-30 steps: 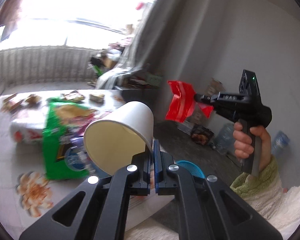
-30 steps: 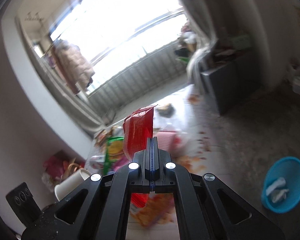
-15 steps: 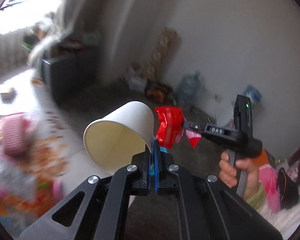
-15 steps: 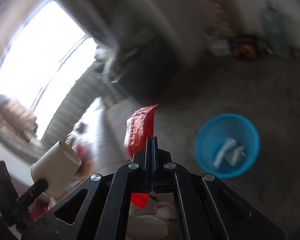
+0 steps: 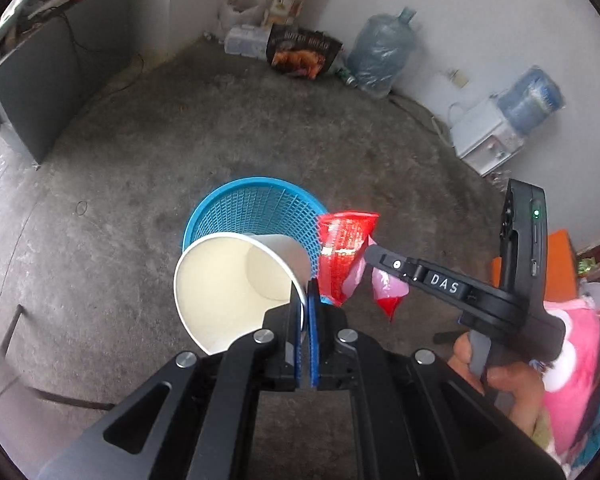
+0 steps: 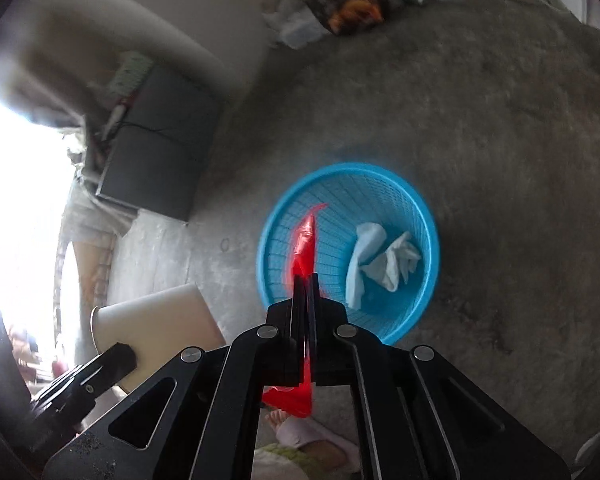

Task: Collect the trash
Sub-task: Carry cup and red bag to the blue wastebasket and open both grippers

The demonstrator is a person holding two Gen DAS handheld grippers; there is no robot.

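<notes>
My left gripper (image 5: 306, 300) is shut on the rim of a white paper cup (image 5: 236, 280), held tilted above the floor just short of a blue mesh trash basket (image 5: 256, 204). My right gripper (image 6: 306, 280) is shut on a red plastic wrapper (image 6: 306, 240) and holds it over the basket (image 6: 428, 216), which has white crumpled tissues (image 6: 380, 264) inside. In the left wrist view the right gripper (image 5: 374, 254) holds the wrapper (image 5: 342, 248) at the basket's right rim. The cup also shows in the right wrist view (image 6: 160, 320).
The floor is bare grey concrete (image 5: 180, 128). A dark cabinet (image 5: 32, 96) stands at the left. A dark bread bag (image 5: 304, 52), water jugs (image 5: 380, 56) and a white appliance (image 5: 488, 136) line the far wall. Pink cloth (image 5: 580, 344) lies at the right.
Both grippers have swung away from the littered table and down toward the floor, with the cup and the red wrapper still held. The blue basket now lies directly below them.
</notes>
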